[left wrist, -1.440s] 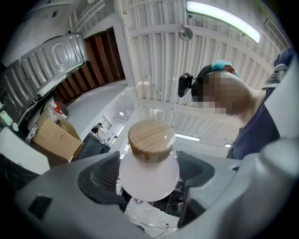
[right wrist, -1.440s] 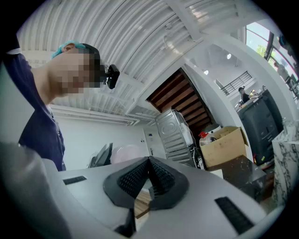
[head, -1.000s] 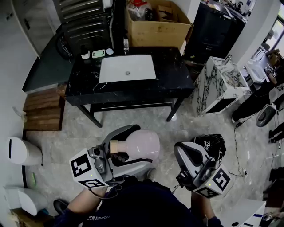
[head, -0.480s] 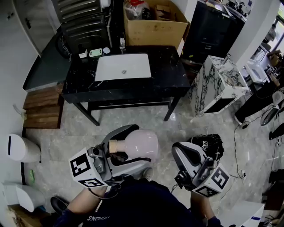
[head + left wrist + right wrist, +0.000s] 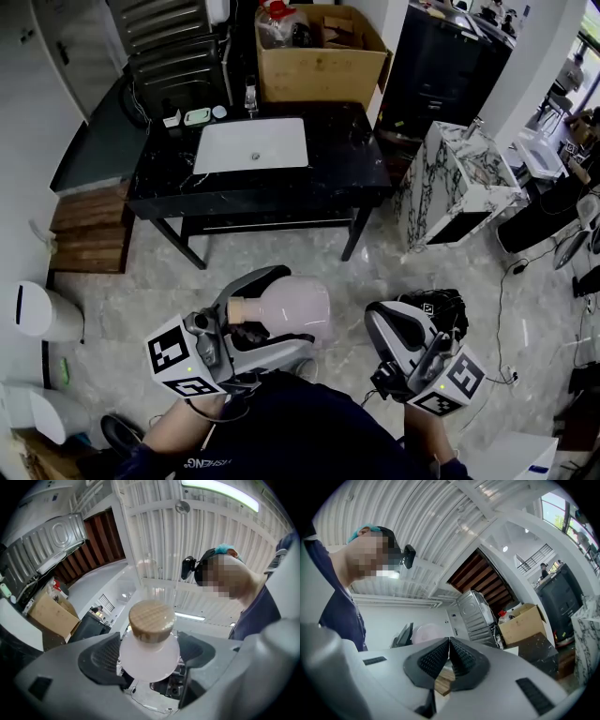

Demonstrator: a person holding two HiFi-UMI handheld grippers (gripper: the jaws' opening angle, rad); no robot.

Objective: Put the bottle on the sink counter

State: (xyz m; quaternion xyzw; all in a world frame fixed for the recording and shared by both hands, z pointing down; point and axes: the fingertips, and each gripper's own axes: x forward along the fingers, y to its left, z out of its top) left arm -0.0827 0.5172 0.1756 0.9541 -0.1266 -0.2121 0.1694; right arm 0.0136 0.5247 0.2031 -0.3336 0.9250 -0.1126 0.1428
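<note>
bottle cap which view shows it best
Left gripper view: the wooden cap faces the camera, centred and close. The head view shows it small and side-on on the bottle. The right gripper view shows only the bottle's pale body.

Pale pink bottle (image 5: 291,307), black-marbled counter (image 5: 342,164)

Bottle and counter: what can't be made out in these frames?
- Left gripper view: the left tongs hide the bottle below its shoulder.
- Head view: the bottle's fill level is unreadable through its frosted wall.
- Head view: the small items behind the sink on the counter are too small to identify.
- Head view: the box contents are partly cut off by the top edge.
</note>
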